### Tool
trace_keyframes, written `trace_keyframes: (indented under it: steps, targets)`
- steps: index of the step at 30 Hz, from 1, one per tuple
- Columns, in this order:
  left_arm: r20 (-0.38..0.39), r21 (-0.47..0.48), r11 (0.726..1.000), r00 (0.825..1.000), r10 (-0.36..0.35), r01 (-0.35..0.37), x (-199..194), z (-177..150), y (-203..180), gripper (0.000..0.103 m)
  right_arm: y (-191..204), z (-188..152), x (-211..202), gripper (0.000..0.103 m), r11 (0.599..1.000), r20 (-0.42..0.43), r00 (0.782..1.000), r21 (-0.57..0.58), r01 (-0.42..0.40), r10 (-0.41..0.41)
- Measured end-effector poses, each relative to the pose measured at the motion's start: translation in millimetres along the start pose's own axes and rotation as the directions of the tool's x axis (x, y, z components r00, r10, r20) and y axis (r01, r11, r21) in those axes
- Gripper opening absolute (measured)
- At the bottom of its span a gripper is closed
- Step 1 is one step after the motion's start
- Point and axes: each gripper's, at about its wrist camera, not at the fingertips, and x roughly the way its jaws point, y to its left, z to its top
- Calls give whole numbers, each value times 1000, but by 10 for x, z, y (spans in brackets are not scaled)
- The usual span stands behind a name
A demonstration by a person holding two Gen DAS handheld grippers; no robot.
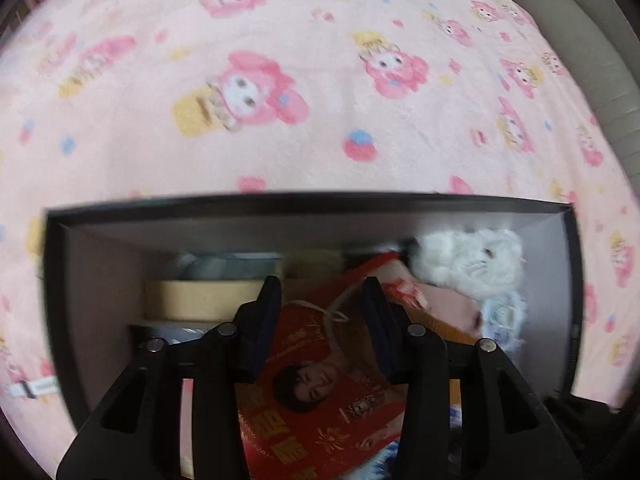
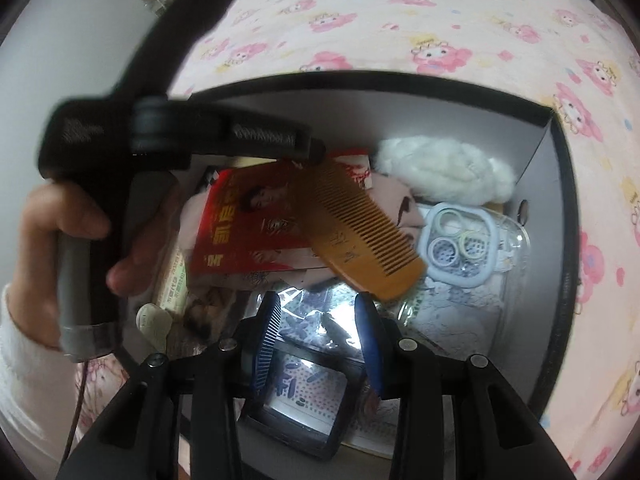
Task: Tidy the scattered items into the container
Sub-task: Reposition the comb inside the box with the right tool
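Observation:
A black box (image 1: 304, 202) with grey inner walls sits on a pink cartoon bedsheet; it also shows in the right wrist view (image 2: 560, 184). Inside lie a red packet (image 1: 320, 396), a white plush toy (image 1: 476, 258) and a roll of tape (image 1: 200, 300). My left gripper (image 1: 322, 292) is open over the red packet with nothing between its fingers. In the right wrist view the left gripper (image 2: 310, 150) hangs over the box, and a wooden comb (image 2: 360, 232) lies tilted below its tip on the red packet (image 2: 248, 224). My right gripper (image 2: 318, 304) is open above a shiny plastic bag.
The box also holds a light-blue ring case (image 2: 460, 244), a black-framed item (image 2: 304, 404) and papers. The bedsheet (image 1: 280, 80) stretches beyond the box. A beige cushion (image 1: 580, 52) lies at the far right. A hand (image 2: 68, 220) holds the left gripper's handle.

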Motion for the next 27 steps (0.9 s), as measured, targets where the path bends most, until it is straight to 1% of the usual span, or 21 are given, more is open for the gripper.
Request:
trace_keyframes:
  steps: [1, 2, 3, 5, 7, 9, 10, 11, 13, 14, 16, 17, 18, 19, 20, 22, 23, 24, 25, 26, 27]
  targets:
    - [-18, 8, 999, 999, -31, 31, 15, -8, -6, 44, -31, 9, 40, 34, 1000, -8, 1000, 17, 20, -20]
    - [-24, 23, 999, 999, -49, 49, 23, -18, -23, 44, -75, 24, 77, 33, 998, -10, 998, 32, 62, -61]
    - [-29, 45, 997, 998, -55, 56, 15, -39, -48, 44, -121, 37, 99, 33, 997, -8, 998, 46, 68, -68]
    - [-23, 83, 994, 998, -65, 67, -33, -66, -88, 44, -205, 51, 94, 33, 996, -1, 1000, 89, 30, -30]
    - [4, 57, 995, 997, -77, 76, -131, -80, -45, 44, -253, 68, 41, 33, 993, 31, 999, 120, 25, -29]
    - [49, 29, 999, 998, -39, 38, -248, -125, 29, 44, -274, 80, -55, 33, 990, 68, 995, 123, 64, -73]
    - [64, 12, 1000, 998, -10, 10, -308, -172, 77, 44, -285, 88, -85, 33, 991, 82, 994, 125, 55, -66]
    - [74, 3, 1000, 997, -3, 3, -377, -254, 124, 44, -301, 109, -97, 34, 991, 88, 994, 126, 47, -58]
    - [79, 22, 999, 996, -37, 36, -460, -414, 159, 44, -305, 163, -59, 34, 992, 85, 994, 110, 61, -71]
    - [76, 29, 999, 996, -38, 35, -479, -474, 167, 44, -302, 212, -37, 34, 993, 89, 993, 98, 68, -77]
    - [72, 42, 999, 997, 0, -3, -501, -554, 199, 44, -310, 304, 9, 34, 994, 86, 994, 94, 58, -66]
    - [80, 48, 998, 996, 29, -33, -489, -555, 211, 42, -314, 354, 30, 34, 994, 85, 995, 99, 42, -50]
    - [84, 54, 998, 996, 37, -42, -477, -528, 226, 41, -305, 394, 52, 34, 995, 91, 995, 98, 30, -38]
    - [77, 48, 998, 996, 38, -42, -446, -482, 238, 41, -246, 428, 98, 34, 995, 95, 994, 93, 40, -49]
    - [69, 43, 998, 997, 47, -50, -410, -436, 230, 41, -188, 434, 139, 34, 994, 87, 993, 81, 72, -79]
    - [84, 73, 993, 993, 82, -88, -348, -353, 155, 41, -119, 421, 177, 34, 993, 85, 990, 55, 104, -108]
    - [72, 82, 993, 994, 77, -83, -293, -316, 128, 41, -134, 402, 181, 34, 993, 82, 990, 43, 113, -116]
    - [51, 85, 995, 997, 56, -60, -239, -292, 113, 41, -164, 404, 155, 34, 991, 75, 988, 36, 130, -133]
    - [43, 103, 993, 998, 55, -60, -196, -277, 91, 41, -164, 460, 202, 34, 987, 69, 985, 28, 158, -159]
    - [48, 130, 989, 997, 61, -67, -177, -269, 71, 42, -161, 515, 229, 34, 982, 65, 980, 20, 189, -190]
    - [45, 164, 985, 998, 43, -50, -179, -287, 56, 45, -183, 553, 258, 34, 978, 52, 976, 21, 209, -209]
